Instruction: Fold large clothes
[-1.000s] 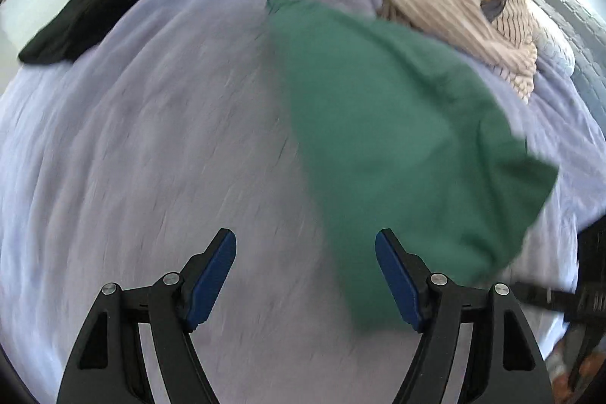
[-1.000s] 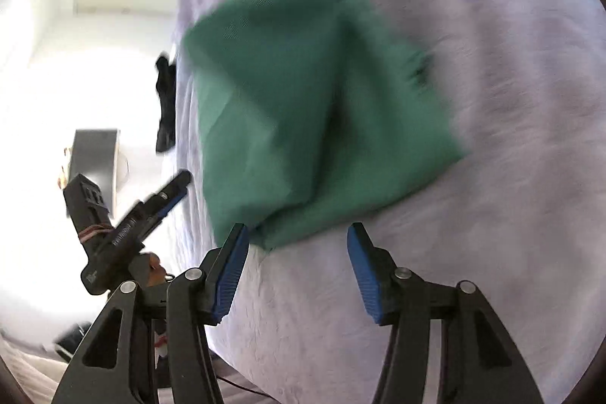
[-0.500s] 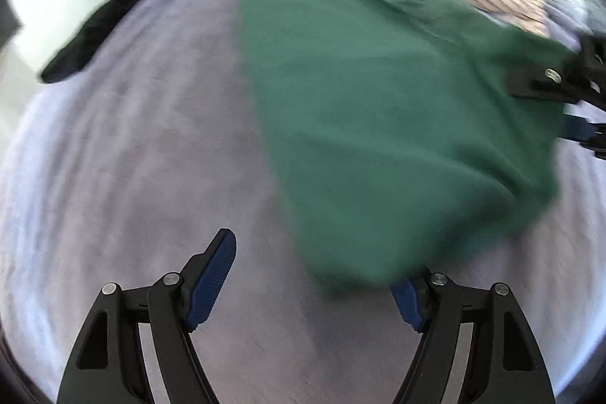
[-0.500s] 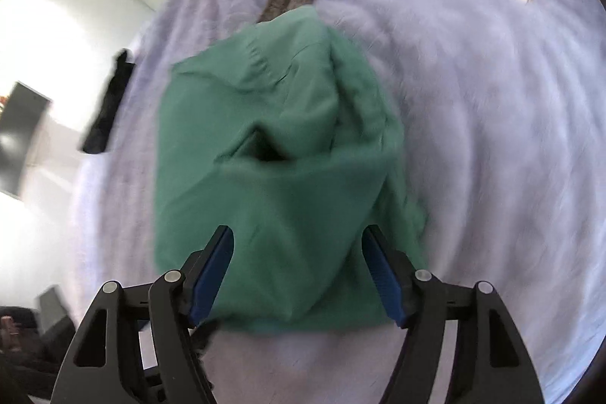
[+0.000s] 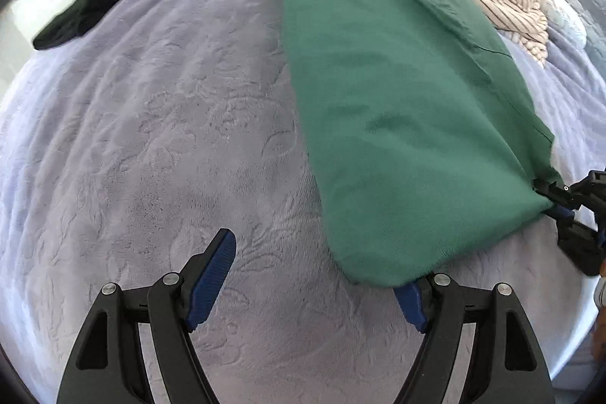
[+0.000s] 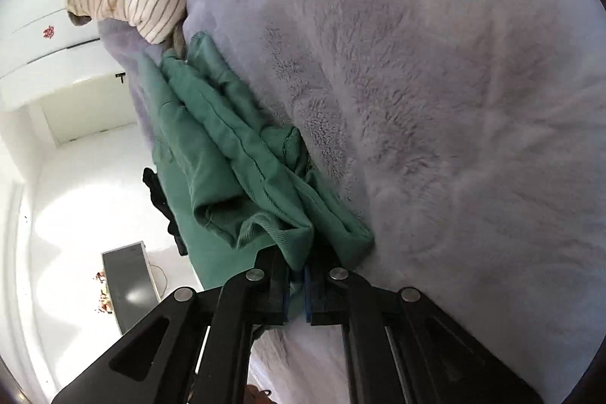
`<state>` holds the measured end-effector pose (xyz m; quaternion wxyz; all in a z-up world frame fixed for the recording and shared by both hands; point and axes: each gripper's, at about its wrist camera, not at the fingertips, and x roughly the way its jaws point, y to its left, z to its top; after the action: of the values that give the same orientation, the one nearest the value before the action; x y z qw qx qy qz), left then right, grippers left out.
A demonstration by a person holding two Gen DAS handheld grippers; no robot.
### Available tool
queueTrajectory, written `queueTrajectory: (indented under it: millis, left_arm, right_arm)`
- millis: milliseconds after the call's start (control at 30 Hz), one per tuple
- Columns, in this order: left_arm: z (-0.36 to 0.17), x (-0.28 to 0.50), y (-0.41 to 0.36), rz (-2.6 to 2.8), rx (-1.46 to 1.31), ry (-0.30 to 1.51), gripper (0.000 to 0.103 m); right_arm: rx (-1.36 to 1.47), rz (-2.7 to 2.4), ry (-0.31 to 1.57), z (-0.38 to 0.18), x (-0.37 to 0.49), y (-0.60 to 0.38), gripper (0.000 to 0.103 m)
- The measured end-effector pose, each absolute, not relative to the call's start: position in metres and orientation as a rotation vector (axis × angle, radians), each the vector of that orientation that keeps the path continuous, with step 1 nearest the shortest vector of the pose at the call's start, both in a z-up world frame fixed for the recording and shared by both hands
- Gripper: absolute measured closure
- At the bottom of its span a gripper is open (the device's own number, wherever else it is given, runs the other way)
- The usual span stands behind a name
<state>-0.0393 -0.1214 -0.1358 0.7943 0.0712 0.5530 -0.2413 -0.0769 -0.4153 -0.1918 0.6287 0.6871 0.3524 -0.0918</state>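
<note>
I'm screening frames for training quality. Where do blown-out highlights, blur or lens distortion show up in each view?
Left wrist view: mostly sharp, fisheye bends the purple blanket, and the green garment has slightly soft edges. Right wrist view: the white room at left is overexposed, and the garment bunched at the right hand-held gripper stays crisp.

A lavender plush blanket (image 5: 159,124) with an embossed pattern covers the bed I am working over, in bright daylight. White walls (image 6: 34,36) and a pale, glaring floor (image 6: 75,214) show beyond the bed's edge, where a dark flat panel (image 6: 130,284) stands. Small red motifs (image 6: 48,32) dot white cabinet fronts.
</note>
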Motion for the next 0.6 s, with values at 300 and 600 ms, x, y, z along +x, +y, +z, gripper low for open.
queueTrajectory:
  millis: [300,600]
  left_arm:
    - [-0.098,-0.032,-0.098,-0.607,0.143,1.194,0.024]
    - [-0.112,0.015,-0.126,-0.553,0.063,1.190,0.024]
  right_arm:
    - [1.016,-0.210,0.906,-0.082,-0.058,-0.425,0.032]
    - [0.846,-0.109,1.087,-0.100,0.019,-0.416,0.093]
